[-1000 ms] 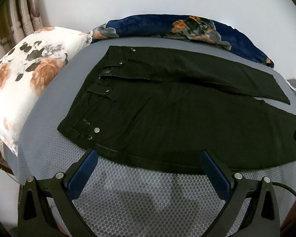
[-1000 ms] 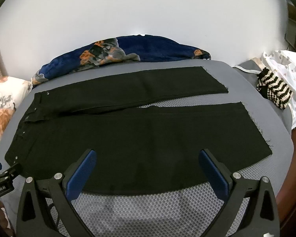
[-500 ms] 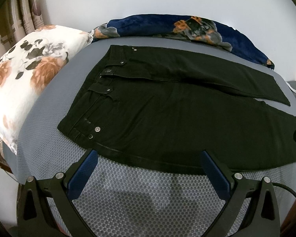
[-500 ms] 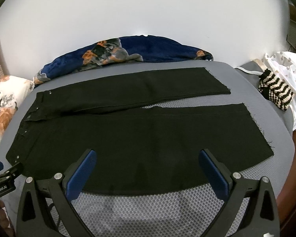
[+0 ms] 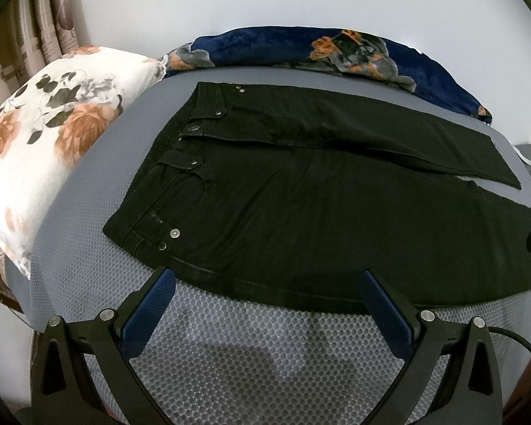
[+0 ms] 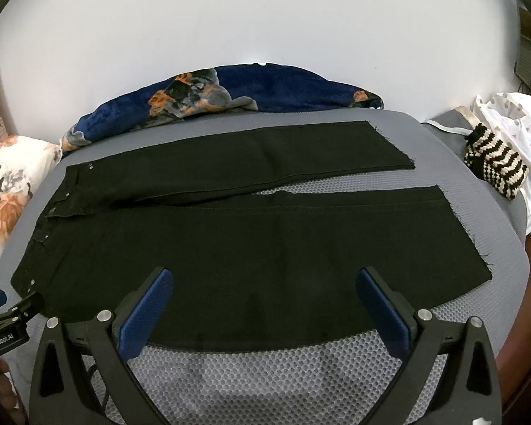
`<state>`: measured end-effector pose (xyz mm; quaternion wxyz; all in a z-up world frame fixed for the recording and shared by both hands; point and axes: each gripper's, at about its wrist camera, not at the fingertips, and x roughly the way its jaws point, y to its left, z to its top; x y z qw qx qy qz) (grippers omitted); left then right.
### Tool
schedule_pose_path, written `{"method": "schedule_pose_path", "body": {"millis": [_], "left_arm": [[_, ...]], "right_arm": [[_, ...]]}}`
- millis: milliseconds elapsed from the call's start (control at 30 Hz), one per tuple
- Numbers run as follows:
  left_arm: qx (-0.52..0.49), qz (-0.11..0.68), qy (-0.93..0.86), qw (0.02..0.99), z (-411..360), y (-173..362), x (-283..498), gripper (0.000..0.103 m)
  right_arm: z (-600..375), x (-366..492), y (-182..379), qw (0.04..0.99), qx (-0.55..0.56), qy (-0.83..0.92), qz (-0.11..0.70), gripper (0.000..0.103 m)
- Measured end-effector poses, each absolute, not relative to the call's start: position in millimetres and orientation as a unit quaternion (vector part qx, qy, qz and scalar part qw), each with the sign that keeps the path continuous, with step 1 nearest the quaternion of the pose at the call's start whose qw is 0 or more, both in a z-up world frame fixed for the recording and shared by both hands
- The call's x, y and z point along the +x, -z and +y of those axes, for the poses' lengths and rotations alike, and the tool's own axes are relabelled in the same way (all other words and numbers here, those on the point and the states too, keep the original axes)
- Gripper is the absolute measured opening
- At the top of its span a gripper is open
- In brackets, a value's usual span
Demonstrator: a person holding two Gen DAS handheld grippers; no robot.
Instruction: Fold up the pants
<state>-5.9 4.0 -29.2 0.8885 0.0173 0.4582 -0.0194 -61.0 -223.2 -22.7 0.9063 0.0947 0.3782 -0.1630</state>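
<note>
Nearby, pillow (image 5: pixel 42 134) and blanket (image 6: pixel 230 95) border pants (image 6: pixel 251 244).

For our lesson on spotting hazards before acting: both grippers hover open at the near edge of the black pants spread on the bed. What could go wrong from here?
1. The left gripper and right gripper may pinch only the top layer of the pants, so the fold could drag unevenly.
2. The legs lie apart with a gap; folding may leave them misaligned.
3. The frayed hem could snag on the mesh cover.
</note>
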Motion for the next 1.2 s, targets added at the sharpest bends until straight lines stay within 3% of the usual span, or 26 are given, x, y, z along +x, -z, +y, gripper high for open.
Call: {"method": "schedule_pose_path", "body": {"millis": [733,1200], "left_arm": [[0.022,0.460,0.019,0.888,4.4,30.7,2.2,0.103],[0.032,0.459,0.030,0.887,13.3,25.8,51.3,0.103]], "right_arm": [[-225.0,-53.2,22.2,0.908,0.095,0.157,0.375,0.103],[-230.2,2.9,23.4,0.907,0.093,0.152,0.381,0.103]]}}
